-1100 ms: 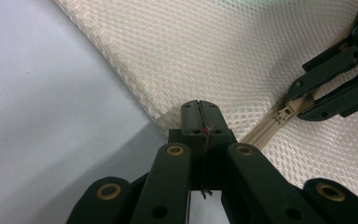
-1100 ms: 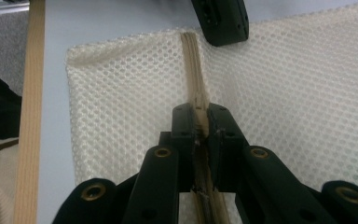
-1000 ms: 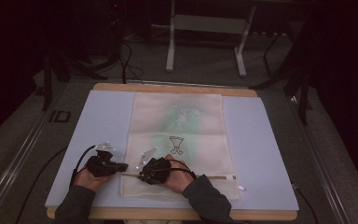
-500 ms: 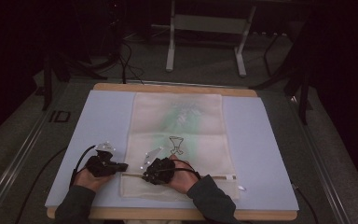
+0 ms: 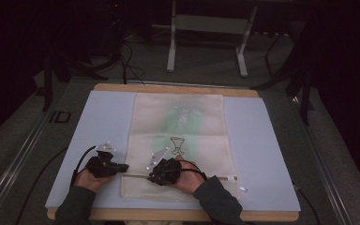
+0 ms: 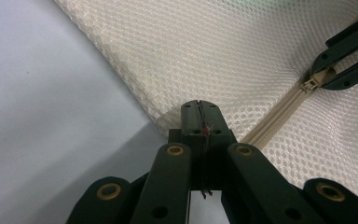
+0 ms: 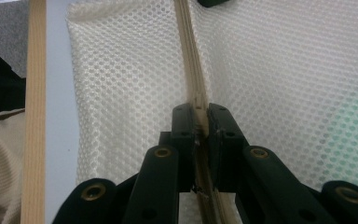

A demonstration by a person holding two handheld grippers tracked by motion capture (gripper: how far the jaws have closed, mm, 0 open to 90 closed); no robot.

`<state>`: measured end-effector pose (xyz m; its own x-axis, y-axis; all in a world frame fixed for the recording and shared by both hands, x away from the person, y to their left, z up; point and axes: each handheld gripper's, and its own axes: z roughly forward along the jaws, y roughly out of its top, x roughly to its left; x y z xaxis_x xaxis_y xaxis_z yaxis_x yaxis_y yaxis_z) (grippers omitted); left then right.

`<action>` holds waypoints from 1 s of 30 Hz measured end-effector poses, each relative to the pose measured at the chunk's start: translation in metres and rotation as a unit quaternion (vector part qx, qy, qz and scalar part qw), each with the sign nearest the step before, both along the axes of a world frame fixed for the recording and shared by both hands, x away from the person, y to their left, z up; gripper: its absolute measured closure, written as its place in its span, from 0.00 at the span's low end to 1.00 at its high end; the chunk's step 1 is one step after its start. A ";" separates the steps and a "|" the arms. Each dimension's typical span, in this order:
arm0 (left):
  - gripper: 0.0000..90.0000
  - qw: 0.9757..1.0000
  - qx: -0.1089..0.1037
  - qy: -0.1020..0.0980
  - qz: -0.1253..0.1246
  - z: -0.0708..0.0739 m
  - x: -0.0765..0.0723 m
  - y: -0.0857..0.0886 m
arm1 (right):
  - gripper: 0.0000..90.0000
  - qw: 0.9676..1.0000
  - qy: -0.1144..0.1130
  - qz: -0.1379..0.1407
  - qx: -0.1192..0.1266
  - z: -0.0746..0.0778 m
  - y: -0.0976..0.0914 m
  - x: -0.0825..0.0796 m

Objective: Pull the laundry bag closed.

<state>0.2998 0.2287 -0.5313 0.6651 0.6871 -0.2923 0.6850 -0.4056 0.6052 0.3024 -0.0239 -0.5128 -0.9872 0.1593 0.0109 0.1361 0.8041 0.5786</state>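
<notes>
Limp, light mesh laundry bag [image 5: 178, 136] near the table's front edge: left gripper [image 6: 200, 114] clenched on its corner, right gripper [image 7: 200, 123] grasping the zipper pull [image 7: 198, 116].

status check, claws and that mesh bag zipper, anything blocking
Left claw shut, pinching the mesh bag corner. Right claw shut on the zipper pull. Zipper track ahead unobstructed.

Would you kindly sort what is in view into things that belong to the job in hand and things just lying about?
In the job:
- mesh bag
- its zipper
- zipper pull, pinched by the right gripper
- left gripper, shut on the bag's corner

Just there:
- blue mat
- metal stand beyond the table
- floor cables
</notes>
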 end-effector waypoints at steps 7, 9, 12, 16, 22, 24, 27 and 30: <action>1.00 1.000 0.000 0.000 0.000 0.000 0.000 0.000 | 0.91 1.000 -0.001 -0.002 -0.003 0.001 -0.005 0.000; 1.00 1.000 0.000 0.000 0.000 0.000 0.000 0.000 | 0.91 1.000 0.002 -0.004 -0.001 0.002 -0.007 0.000; 1.00 1.000 0.000 0.000 0.000 0.000 0.000 0.000 | 0.91 1.000 0.003 -0.004 0.000 0.002 -0.010 0.001; 1.00 1.000 0.000 0.000 0.000 0.000 0.000 0.000 | 0.91 1.000 0.003 -0.005 -0.002 0.002 -0.013 0.001; 1.00 1.000 0.000 0.000 0.000 0.000 0.000 0.000 | 0.91 1.000 0.004 -0.007 -0.001 0.002 -0.021 0.001; 1.00 1.000 -0.001 0.000 0.000 0.000 0.000 0.000 | 0.91 1.000 0.005 -0.009 0.000 0.002 -0.023 0.001; 1.00 1.000 -0.001 0.000 0.000 0.000 0.000 0.000 | 0.91 1.000 0.004 -0.011 -0.002 0.002 -0.027 0.002; 1.00 1.000 -0.001 0.000 0.000 0.000 0.000 0.000 | 0.91 1.000 0.005 -0.013 -0.001 0.003 -0.031 0.002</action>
<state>0.3000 0.2289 -0.5314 0.6647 0.6870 -0.2937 0.6855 -0.4045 0.6054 0.3045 -0.0547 -0.5099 -0.9826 0.1844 0.0197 0.1619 0.8010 0.5764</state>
